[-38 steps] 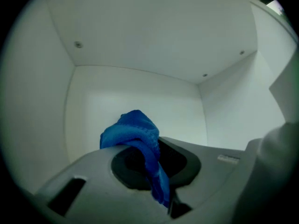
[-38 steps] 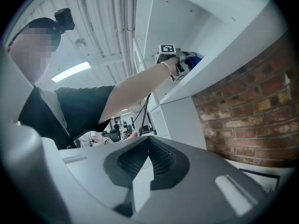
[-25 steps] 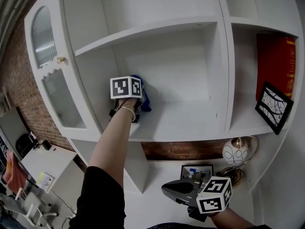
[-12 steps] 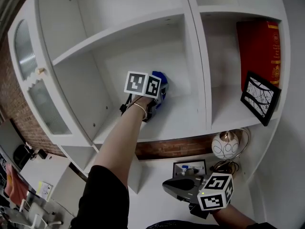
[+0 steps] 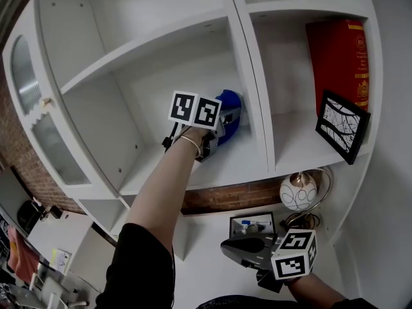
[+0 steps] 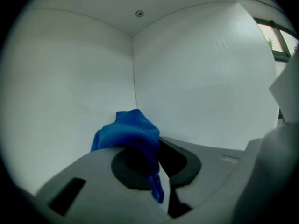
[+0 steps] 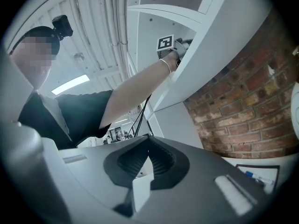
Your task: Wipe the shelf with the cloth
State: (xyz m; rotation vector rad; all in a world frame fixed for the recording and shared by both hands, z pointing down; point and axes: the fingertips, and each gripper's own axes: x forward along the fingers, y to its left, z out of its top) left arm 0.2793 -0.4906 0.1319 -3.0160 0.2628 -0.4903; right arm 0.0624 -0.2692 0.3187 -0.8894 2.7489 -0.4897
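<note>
A blue cloth (image 5: 228, 114) is bunched in my left gripper (image 5: 217, 129), which is shut on it inside the middle shelf compartment (image 5: 222, 163), close to the right divider. In the left gripper view the cloth (image 6: 133, 134) sticks out between the jaws toward the back corner of the white compartment. My right gripper (image 5: 235, 248) hangs low at the bottom of the head view, away from the shelf, jaws shut with nothing between them (image 7: 147, 164).
A red book (image 5: 340, 60) and a framed picture (image 5: 340, 126) stand in the right compartment. On the white surface below are a round lamp (image 5: 297, 195) and a small picture frame (image 5: 251, 225). A glass cabinet door (image 5: 32, 118) hangs open at left.
My left gripper has carried the cloth rightward along the shelf, from the left-middle of the compartment to near the right divider. The right gripper has barely moved.
</note>
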